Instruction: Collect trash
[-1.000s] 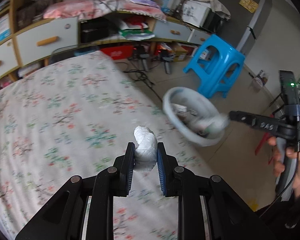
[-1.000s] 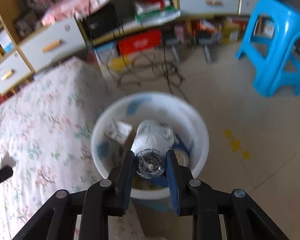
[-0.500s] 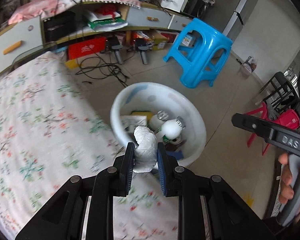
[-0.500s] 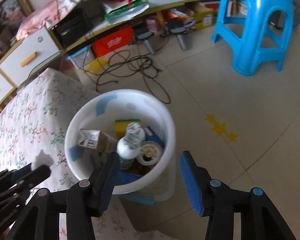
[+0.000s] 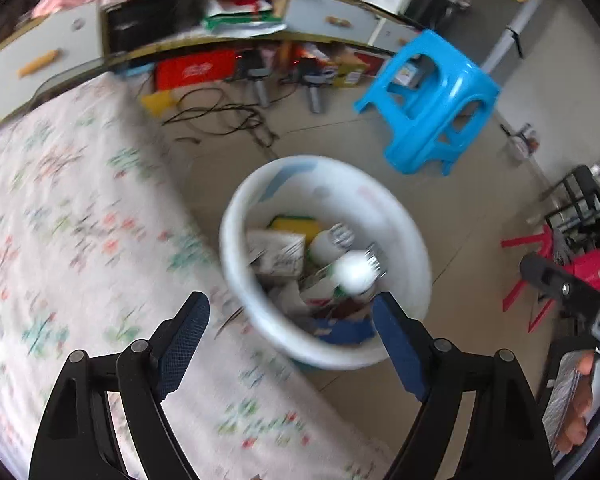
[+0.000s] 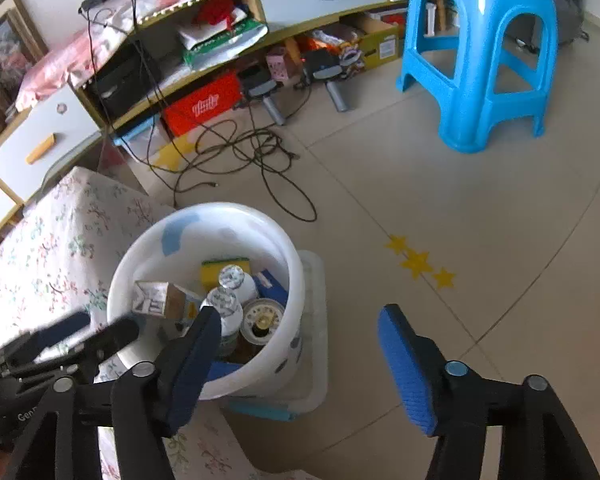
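A white bin [image 5: 400,216] stands on the floor beside the bed and holds trash: white bottles [image 5: 354,274], a small carton [image 5: 276,254] and a yellow sponge [image 5: 292,222]. My left gripper [image 5: 290,340] is open and empty just above the bin's near rim. In the right wrist view the bin [image 6: 296,280] shows the same carton [image 6: 156,300], bottles [image 6: 228,304] and sponge [image 6: 224,272]. My right gripper [image 6: 300,356] is open and empty, above the bin's right side. The left gripper's fingers [image 6: 112,334] reach in from the left.
The floral bedspread [image 5: 68,220] lies left of the bin. A blue plastic stool [image 5: 432,104] stands on the tiled floor behind it. Black cables [image 6: 244,156] trail on the floor in front of a cluttered low shelf [image 6: 204,64]. A red stand [image 5: 552,268] is at the right.
My left gripper opened and the white wad it held is gone from its fingers. My right gripper let go of the white bottle, which now lies in the bin, and drew back.
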Demonstrator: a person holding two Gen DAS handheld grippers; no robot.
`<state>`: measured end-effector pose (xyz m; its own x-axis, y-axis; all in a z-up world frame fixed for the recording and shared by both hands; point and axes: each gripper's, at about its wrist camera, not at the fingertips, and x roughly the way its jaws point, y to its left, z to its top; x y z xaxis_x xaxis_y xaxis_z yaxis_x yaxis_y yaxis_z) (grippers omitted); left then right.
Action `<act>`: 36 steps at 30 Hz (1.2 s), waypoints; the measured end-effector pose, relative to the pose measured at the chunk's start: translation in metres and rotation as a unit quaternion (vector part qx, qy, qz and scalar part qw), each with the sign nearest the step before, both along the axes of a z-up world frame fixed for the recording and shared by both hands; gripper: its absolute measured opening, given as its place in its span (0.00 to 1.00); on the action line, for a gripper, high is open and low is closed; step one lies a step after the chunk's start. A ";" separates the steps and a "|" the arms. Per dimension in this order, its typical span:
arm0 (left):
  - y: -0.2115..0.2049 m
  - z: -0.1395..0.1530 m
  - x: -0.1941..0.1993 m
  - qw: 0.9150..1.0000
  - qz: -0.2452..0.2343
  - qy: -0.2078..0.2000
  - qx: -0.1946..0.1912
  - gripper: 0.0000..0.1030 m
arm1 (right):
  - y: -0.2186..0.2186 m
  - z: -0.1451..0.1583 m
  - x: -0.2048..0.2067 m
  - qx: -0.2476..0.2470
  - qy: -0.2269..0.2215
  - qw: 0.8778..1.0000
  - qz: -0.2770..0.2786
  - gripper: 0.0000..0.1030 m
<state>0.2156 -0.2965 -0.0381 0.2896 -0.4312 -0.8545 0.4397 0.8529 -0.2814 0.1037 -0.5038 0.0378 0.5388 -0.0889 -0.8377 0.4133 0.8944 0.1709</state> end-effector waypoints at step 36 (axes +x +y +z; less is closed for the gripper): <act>0.240 0.080 -0.226 0.962 0.198 -0.167 0.080 1.00 | 0.210 0.023 -0.139 -0.104 -0.114 0.983 0.095 0.92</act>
